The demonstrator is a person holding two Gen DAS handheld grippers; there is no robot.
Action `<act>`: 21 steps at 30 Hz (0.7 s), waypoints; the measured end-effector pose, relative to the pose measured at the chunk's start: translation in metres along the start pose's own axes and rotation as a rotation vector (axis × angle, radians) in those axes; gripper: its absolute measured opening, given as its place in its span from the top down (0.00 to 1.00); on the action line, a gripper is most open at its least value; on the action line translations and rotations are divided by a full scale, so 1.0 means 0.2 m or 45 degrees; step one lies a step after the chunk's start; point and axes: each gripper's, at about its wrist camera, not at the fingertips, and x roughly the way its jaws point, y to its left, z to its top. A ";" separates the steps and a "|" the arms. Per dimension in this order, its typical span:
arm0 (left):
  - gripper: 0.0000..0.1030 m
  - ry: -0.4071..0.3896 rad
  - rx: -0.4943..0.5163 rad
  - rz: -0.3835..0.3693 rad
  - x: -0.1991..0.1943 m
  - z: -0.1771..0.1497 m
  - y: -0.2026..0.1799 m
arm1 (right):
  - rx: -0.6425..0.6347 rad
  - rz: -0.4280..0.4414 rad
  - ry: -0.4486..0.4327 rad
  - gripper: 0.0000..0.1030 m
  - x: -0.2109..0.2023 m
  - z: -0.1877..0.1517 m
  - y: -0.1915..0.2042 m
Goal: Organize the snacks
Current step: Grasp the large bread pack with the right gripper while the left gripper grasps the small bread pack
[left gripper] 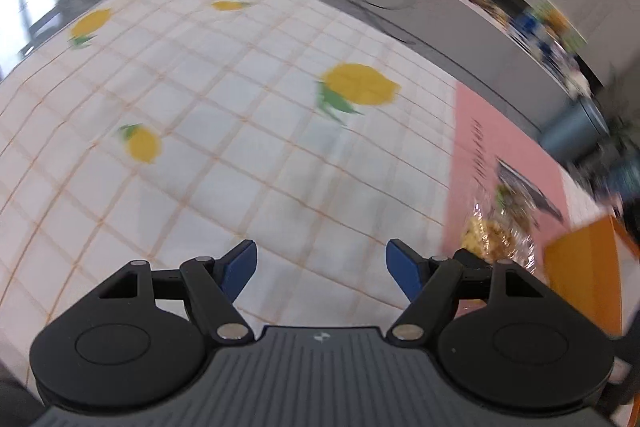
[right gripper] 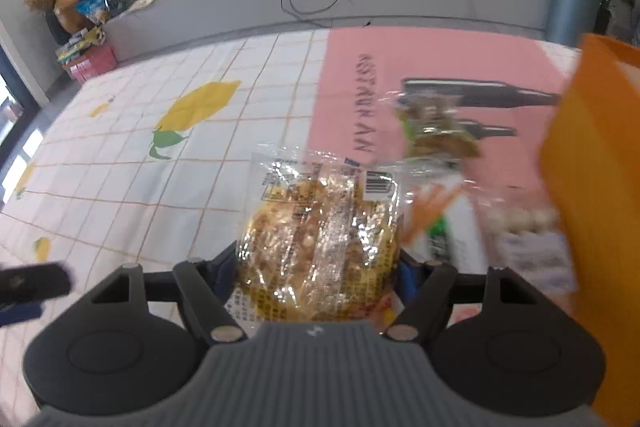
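Right wrist view: my right gripper has its jaws about the cracker pack, whether pressing I cannot tell. My left gripper hangs wide, empty. I'd squeeze gently, then lift toward the orange box right of the jaws.

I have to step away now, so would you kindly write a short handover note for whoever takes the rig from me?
Left tool: open, empty, over bare lemon-print cloth.
Right tool: the clear-wrapped yellow snack sits between its fingers; whether the pads press on it cannot be told.
Other snacks: a green-brown pack on the pink mat, a carrot-print pack and a pack of pale round pieces beside the orange bag on the right.
Done: nothing visibly sorted yet.
Left: probably grip the yellow snack, move it to the bag, then the other three.
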 end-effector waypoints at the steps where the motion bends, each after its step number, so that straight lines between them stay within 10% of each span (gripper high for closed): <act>1: 0.16 -0.001 0.030 -0.019 0.01 -0.01 -0.03 | -0.002 0.002 -0.017 0.30 -0.06 0.00 -0.02; 21: 0.16 0.067 0.301 -0.132 0.32 0.16 -0.75 | -0.095 -0.151 -0.170 0.30 -0.64 0.09 -0.42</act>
